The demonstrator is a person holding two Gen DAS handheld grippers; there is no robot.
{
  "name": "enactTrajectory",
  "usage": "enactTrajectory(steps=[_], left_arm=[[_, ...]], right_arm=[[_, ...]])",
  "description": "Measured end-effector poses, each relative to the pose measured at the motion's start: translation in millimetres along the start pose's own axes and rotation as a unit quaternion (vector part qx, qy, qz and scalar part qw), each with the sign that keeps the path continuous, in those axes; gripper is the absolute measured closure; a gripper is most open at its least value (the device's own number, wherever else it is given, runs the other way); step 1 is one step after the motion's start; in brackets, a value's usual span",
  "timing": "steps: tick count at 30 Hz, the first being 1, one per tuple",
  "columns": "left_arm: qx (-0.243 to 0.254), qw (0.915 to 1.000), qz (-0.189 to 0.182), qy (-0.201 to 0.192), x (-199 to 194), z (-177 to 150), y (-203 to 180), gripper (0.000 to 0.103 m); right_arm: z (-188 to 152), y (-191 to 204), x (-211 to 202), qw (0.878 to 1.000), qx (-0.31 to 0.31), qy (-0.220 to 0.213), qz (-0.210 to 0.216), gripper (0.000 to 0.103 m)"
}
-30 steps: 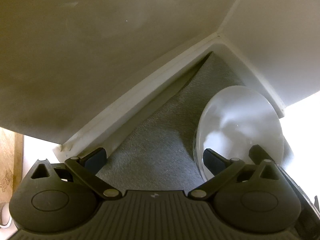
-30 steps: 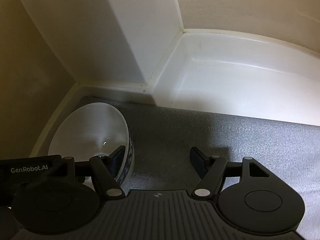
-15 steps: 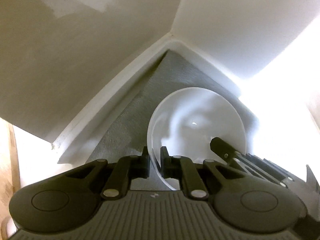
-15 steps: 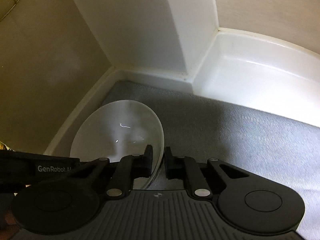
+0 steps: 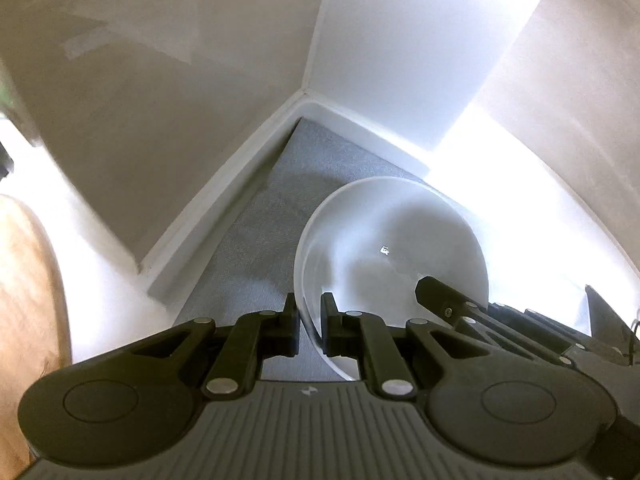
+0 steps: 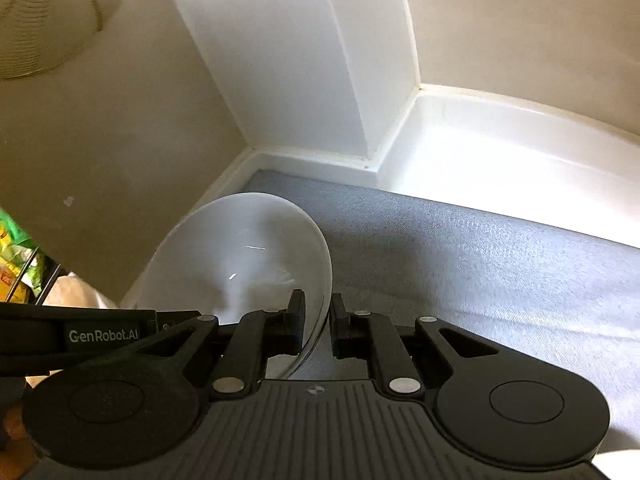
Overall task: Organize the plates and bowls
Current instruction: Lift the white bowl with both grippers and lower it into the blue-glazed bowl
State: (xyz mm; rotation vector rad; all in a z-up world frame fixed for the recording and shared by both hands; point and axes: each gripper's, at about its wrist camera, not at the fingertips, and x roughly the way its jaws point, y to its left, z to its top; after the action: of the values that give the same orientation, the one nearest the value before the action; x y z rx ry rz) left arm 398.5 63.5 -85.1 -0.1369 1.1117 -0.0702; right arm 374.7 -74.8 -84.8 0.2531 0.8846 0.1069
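My left gripper pinches the near left rim of the white bowl, one finger inside the rim and one outside. Only this view shows a blurred wooden edge at far left, and the other gripper's black fingers reaching in over the bowl's right side. The bowl sits over the grey carpeted floor in a corner, beside the white baseboard; I cannot tell whether it touches the carpet.

From my right gripper's camera I see what the left one misses: a wire basket at top left, green and yellow packaging at the left edge, and the left gripper's arm with its printed "GenRobot.AI" label. Here my right gripper pinches the bowl's right rim, again one finger on each side of the wall.

The bowl is plain, glossy white, deep and round, empty, with small light glints on its inner surface. It looks tipped, its opening facing both cameras.
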Motion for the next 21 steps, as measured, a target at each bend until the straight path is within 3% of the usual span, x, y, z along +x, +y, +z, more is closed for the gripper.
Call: enactTrajectory(steps=[8,21], left_arm=[[0.000,0.9999,-0.004,-0.014,-23,-20,16,0.093],[-0.006,0.9984,0.002,-0.056,-82,-69,64,0.093]], right_arm=[[-24,17,-33,1.000,-0.011,-0.006,0.000,0.090],[-56,90,-97,0.997,-0.068,-0.022,0.028,0.088]])
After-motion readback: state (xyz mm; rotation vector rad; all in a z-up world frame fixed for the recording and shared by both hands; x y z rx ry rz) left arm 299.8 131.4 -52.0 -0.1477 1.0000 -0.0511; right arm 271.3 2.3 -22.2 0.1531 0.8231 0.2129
